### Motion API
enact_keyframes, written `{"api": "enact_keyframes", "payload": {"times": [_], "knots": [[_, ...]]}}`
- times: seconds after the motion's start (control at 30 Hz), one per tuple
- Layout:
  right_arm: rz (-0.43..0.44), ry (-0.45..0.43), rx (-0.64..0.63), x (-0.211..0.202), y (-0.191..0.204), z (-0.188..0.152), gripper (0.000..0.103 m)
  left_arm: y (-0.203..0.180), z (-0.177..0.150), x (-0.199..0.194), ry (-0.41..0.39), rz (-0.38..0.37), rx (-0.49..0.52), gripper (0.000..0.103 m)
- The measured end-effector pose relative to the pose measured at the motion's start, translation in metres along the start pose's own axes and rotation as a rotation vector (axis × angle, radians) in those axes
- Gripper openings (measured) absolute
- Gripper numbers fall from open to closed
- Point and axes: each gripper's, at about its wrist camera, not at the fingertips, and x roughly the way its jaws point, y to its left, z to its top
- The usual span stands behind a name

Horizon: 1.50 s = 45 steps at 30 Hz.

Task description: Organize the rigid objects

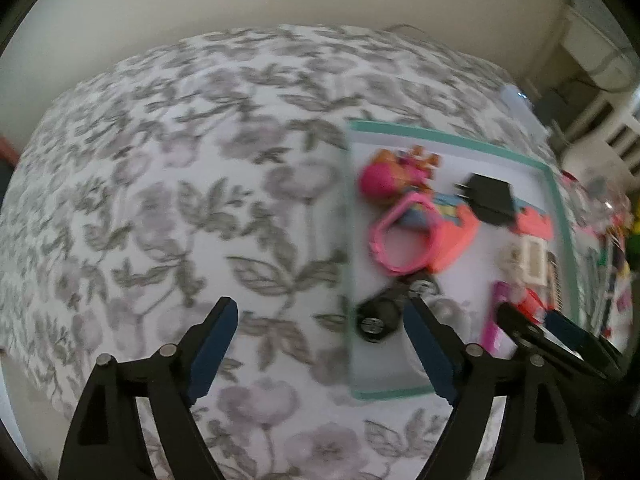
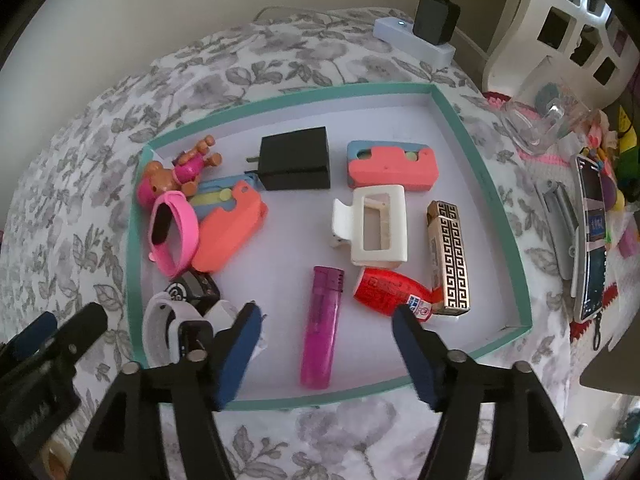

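Observation:
A teal-rimmed tray (image 2: 288, 98) with a white floor lies on a floral bedspread. In it are a purple lighter (image 2: 322, 326), a red lighter (image 2: 390, 290), a gold-patterned lighter (image 2: 448, 258), a white claw clip (image 2: 374, 232), a black charger (image 2: 296, 164), two coral foam pieces (image 2: 390, 166), a pink band (image 2: 174, 234), a toy dog (image 2: 180, 172) and a white watch (image 2: 168, 324). My right gripper (image 2: 326, 316) hangs open over the purple lighter, pads clear of it. My left gripper (image 1: 320, 306) is open and empty above the tray's (image 1: 448, 138) left rim.
The floral bedspread (image 1: 180, 200) stretches left of the tray. Behind the tray sits a white power strip (image 2: 416, 36) with a black adapter plugged in. To the right lie a clear plastic container (image 2: 540, 124), a phone (image 2: 590, 240) and colourful clutter, with white furniture (image 2: 560, 24) beyond.

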Motion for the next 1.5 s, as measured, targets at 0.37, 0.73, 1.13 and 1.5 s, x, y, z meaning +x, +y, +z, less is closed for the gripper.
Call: {"api": "enact_keyframes", "payload": {"times": [0.37,0.73,1.13,1.5], "knots": [[0.009,-0.053,-0.058,-0.008,0.017,-0.006,0.101,0.03,-0.009,0.009,0.004,0.138,-0.073,0.098],[-0.007,-0.086,-0.111,-0.014,0.028,-0.019,0.103,0.047,-0.019,0.006,0.028,0.134,-0.131,0.098],[-0.007,-0.091,-0.111,-0.021,0.024,-0.027,0.103,0.052,-0.03,0.004,0.051,0.132,-0.132,0.098],[-0.006,-0.091,-0.15,-0.026,0.032,-0.039,0.103,0.052,-0.04,0.004,0.064,0.144,-0.101,0.098]]}}
